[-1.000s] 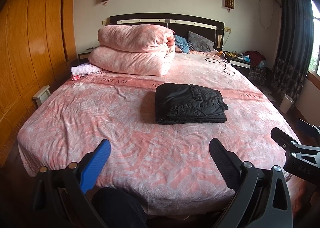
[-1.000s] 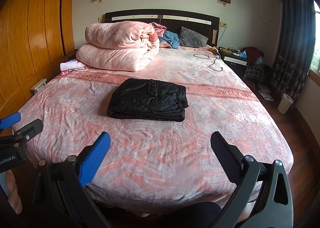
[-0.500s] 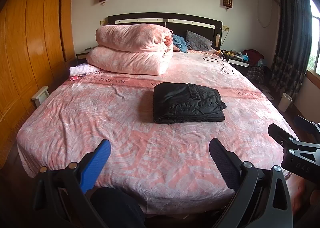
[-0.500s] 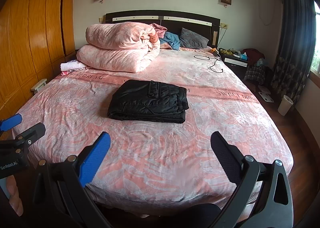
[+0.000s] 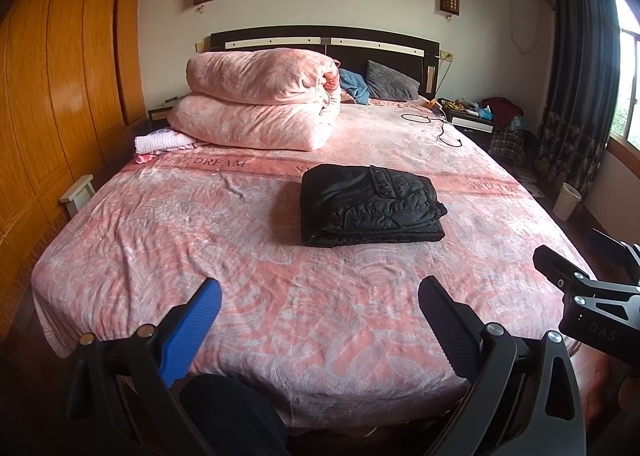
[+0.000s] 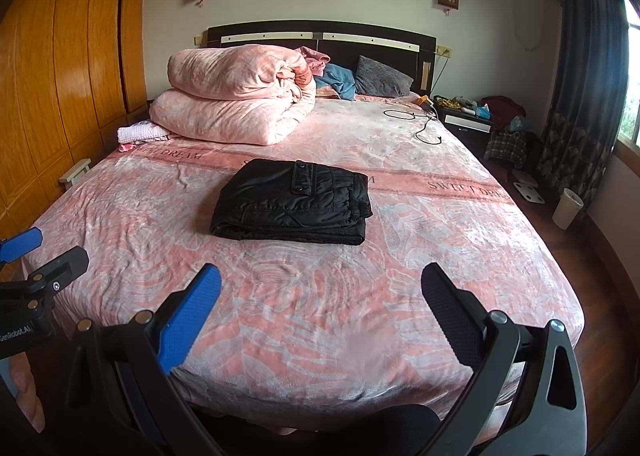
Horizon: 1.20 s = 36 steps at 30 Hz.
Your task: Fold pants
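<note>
I am reading "DREAM" on the bedspread (image 5: 280, 336) band in both views; the right wrist view alone is showing "SWEET DRE" and "GenRobot.AI" on the left gripper (image 6: 24, 256). The left wrist view alone is showing "DAS" on the right gripper (image 5: 580, 256). I am keeping both grippers spread wide, holding nothing, above the bed's foot. The folded black pants (image 5: 370, 211) (image 6: 294, 201) are lying mid-bed, well apart from both.
</note>
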Available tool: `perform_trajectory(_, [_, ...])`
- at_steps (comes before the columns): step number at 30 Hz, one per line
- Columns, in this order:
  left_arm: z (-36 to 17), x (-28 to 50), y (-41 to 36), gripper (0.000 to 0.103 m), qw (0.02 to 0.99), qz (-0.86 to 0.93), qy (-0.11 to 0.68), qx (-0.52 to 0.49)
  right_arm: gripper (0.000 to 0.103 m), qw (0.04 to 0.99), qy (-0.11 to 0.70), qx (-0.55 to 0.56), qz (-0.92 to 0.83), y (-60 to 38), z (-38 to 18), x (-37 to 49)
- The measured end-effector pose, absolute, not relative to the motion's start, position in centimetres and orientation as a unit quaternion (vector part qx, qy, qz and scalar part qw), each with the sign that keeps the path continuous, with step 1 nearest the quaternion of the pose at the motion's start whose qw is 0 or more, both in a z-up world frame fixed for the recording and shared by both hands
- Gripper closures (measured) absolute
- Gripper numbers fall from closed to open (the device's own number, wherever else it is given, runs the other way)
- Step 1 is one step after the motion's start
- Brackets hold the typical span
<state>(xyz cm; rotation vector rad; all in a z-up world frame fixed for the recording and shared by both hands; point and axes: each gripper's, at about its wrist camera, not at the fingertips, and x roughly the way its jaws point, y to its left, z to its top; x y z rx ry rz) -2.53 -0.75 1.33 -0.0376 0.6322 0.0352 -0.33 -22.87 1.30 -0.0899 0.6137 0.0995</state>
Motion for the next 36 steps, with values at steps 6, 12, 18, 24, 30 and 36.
perform_trajectory(6, [1.5,-2.7,-0.5,0.004,0.952,0.014,0.305,-0.030,0.003,0.951,0.303,-0.043,0.048,-23.0,1.3,-0.3])
perform_trajectory(12, [1.8,-2.9,-0.1,0.005,0.954,0.018,0.296,-0.032,0.003,0.951,0.302,-0.042,0.047,-23.1,1.2,-0.3])
perform_trajectory(18, [1.8,-3.0,-0.2,0.006,0.955,0.011,0.295,-0.026,0.003,0.952,0.301,-0.040,0.044,-23.3,1.1,-0.3])
perform_trajectory(24, [2.0,-3.2,-0.3,0.006,0.956,0.011,0.292,-0.023,0.003,0.952,0.301,-0.040,0.044,-23.3,1.1,-0.3])
perform_trajectory(30, [2.3,-3.3,-0.6,0.004,0.958,0.015,0.285,-0.010,0.003,0.952,0.301,-0.040,0.044,-23.3,1.0,-0.3])
perform_trajectory(36, [2.5,-3.1,-0.8,0.004,0.957,0.020,0.289,-0.011,0.003,0.951,0.302,-0.040,0.042,-23.4,1.0,-0.3])
